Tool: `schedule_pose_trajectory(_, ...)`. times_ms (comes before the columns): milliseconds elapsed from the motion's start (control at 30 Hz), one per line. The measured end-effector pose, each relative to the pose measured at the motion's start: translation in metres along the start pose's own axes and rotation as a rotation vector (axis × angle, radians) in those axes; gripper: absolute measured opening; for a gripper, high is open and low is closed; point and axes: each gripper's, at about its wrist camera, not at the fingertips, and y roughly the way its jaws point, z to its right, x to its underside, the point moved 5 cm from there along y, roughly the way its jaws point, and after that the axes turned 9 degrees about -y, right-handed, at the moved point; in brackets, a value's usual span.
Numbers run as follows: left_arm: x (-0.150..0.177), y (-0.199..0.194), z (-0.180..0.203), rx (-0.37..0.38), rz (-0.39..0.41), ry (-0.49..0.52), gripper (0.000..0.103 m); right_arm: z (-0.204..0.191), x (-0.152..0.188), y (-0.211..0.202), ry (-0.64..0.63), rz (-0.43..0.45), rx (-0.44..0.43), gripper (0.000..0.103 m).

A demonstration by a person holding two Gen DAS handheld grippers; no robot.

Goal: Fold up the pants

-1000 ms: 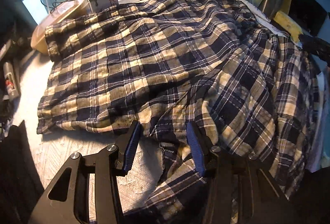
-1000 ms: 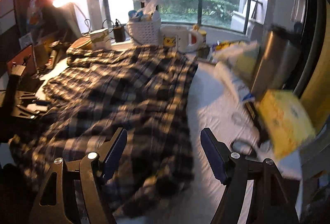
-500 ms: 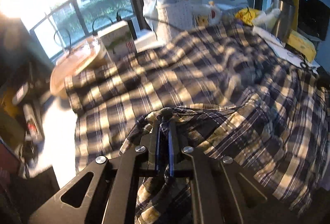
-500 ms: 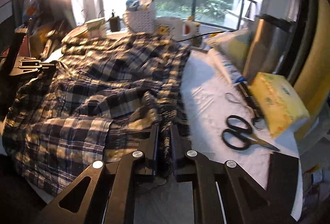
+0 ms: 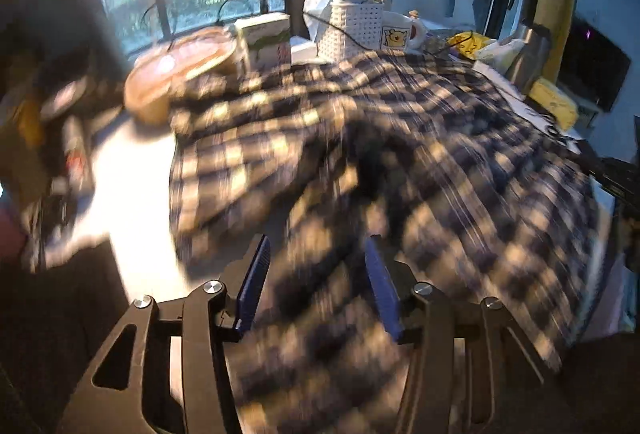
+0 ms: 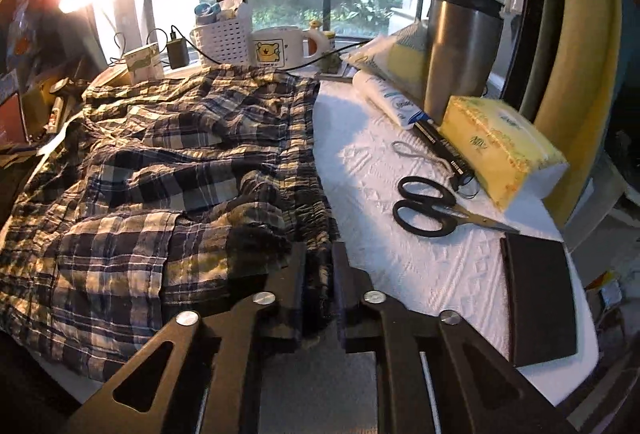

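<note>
Gripping the pants (image 6: 192,170) waistband, right tool (image 6: 318,274) is clamped at the surface's (image 6: 400,242) near edge. Left tool (image 5: 316,286) gapes, holding nothing, over blurred cloth; legs run toward the window edge.

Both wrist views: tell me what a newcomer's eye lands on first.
The plaid pants dominate, rumpled across the left of the white table; the right gripper is shut on their near edge, while the left gripper hangs open above the cloth. Next, black scissors lie right of the pants, beside a yellow tissue pack.
</note>
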Motion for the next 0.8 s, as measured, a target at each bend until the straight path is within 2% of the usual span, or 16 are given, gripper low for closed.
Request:
schedule_pose_trajectory(133,0.047,-0.015,-0.002,0.032,-0.043,-0.038,0.059,-0.005,-0.005,-0.009,-0.015,0.008,0.031,0.018)
schedule_pose_trajectory(200,0.065,-0.013,-0.006,-0.021,-0.054,-0.029,0.06,-0.009,-0.006,-0.013,-0.026,0.012,0.042,0.02)
schedule_pose_trajectory(233,0.07,-0.009,-0.013,-0.058,-0.056,-0.04,0.06,-0.01,-0.005,-0.013,-0.031,0.01,0.047,0.03)
schedule_pose_trajectory(300,0.069,-0.005,-0.024,-0.08,-0.04,-0.088,0.06,-0.012,-0.005,-0.013,-0.025,0.008,0.058,0.078)
schedule_pose_trajectory(367,0.061,-0.002,-0.034,-0.079,0.002,-0.103,0.06,-0.013,-0.004,-0.013,-0.014,0.028,0.055,0.08)
schedule_pose_trajectory(433,0.047,0.001,-0.043,-0.121,0.047,-0.1,0.06,-0.014,-0.002,-0.009,-0.016,0.02,0.059,0.08)
schedule_pose_trajectory(500,0.036,0.009,-0.049,-0.098,0.07,-0.106,0.06,-0.013,0.005,0.001,0.005,0.004,0.051,0.08)
schedule_pose_trajectory(533,0.032,0.019,-0.056,-0.085,0.052,-0.116,0.06,-0.012,0.008,0.005,0.019,-0.003,0.043,0.078)
schedule_pose_trajectory(567,0.031,0.028,-0.059,-0.075,0.012,-0.135,0.058,-0.012,0.014,0.013,0.039,-0.02,0.022,0.057)
schedule_pose_trajectory(600,0.028,0.029,-0.061,-0.069,0.019,-0.14,0.051,-0.013,0.019,0.017,0.047,-0.026,0.013,0.046)
schedule_pose_trajectory(633,0.025,0.028,-0.061,-0.066,0.016,-0.128,0.01,-0.014,0.021,0.013,0.048,-0.008,0.028,0.039)
schedule_pose_trajectory(667,0.026,0.029,-0.062,-0.088,-0.006,-0.106,0.003,-0.015,0.022,0.009,0.044,-0.011,0.04,0.022)
schedule_pose_trajectory(700,0.028,0.027,-0.063,-0.086,-0.012,-0.102,0.003,-0.017,0.023,0.005,0.038,-0.02,0.041,0.017)
schedule_pose_trajectory(800,0.022,0.017,-0.064,-0.104,0.0,-0.08,0.003,-0.018,0.03,-0.006,0.022,-0.049,0.089,0.017)
